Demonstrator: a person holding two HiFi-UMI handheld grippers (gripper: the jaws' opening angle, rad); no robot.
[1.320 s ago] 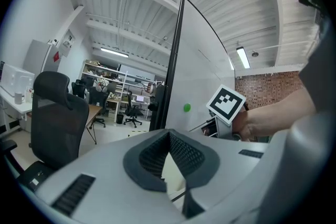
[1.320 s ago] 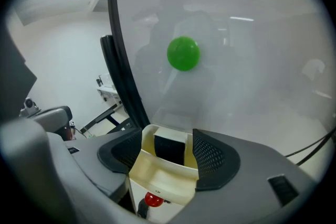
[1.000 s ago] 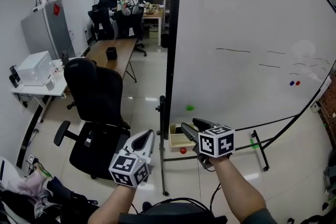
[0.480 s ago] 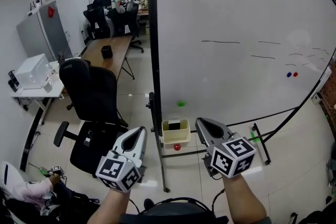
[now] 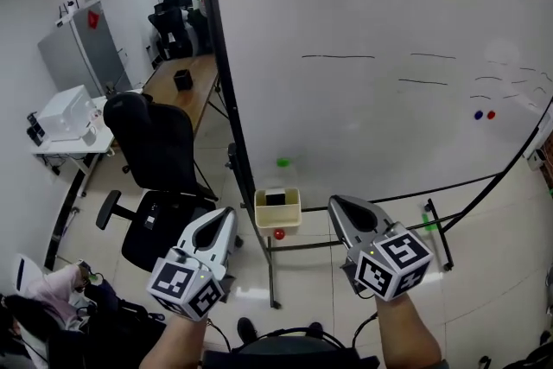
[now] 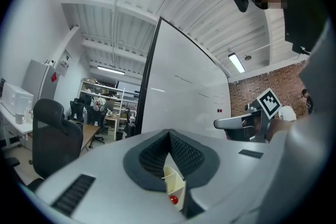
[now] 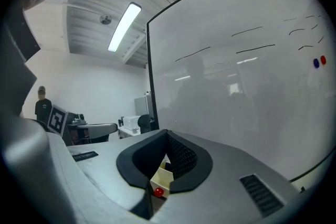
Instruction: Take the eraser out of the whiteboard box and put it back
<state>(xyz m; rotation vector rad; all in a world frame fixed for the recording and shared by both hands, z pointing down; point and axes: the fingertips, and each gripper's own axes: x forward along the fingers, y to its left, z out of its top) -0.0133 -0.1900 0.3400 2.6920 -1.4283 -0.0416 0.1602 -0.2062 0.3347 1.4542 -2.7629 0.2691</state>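
A cream whiteboard box (image 5: 277,215) hangs at the lower left edge of the whiteboard (image 5: 389,56), and a dark eraser (image 5: 276,197) lies inside it. Just under the box sticks a red magnet (image 5: 279,233). My left gripper (image 5: 226,212) is shut and empty, short of the box and to its left. Off to the box's right, my right gripper (image 5: 335,201) is shut and empty too, clear of it. In the left gripper view, the box (image 6: 176,183) shows below the closed left gripper (image 6: 169,132). The right gripper view shows the box (image 7: 160,178) under the closed right gripper (image 7: 167,132).
A black office chair (image 5: 160,151) stands left of the whiteboard's black frame (image 5: 226,99). The stand's legs (image 5: 436,242) spread over the tiled floor. A green magnet (image 5: 282,162) and blue and red magnets (image 5: 482,114) stick to the board. A white printer (image 5: 65,112) sits far left.
The right gripper was open at the box; it has drawn back, risen and shut empty. The left gripper has risen too. The eraser now shows inside the box.
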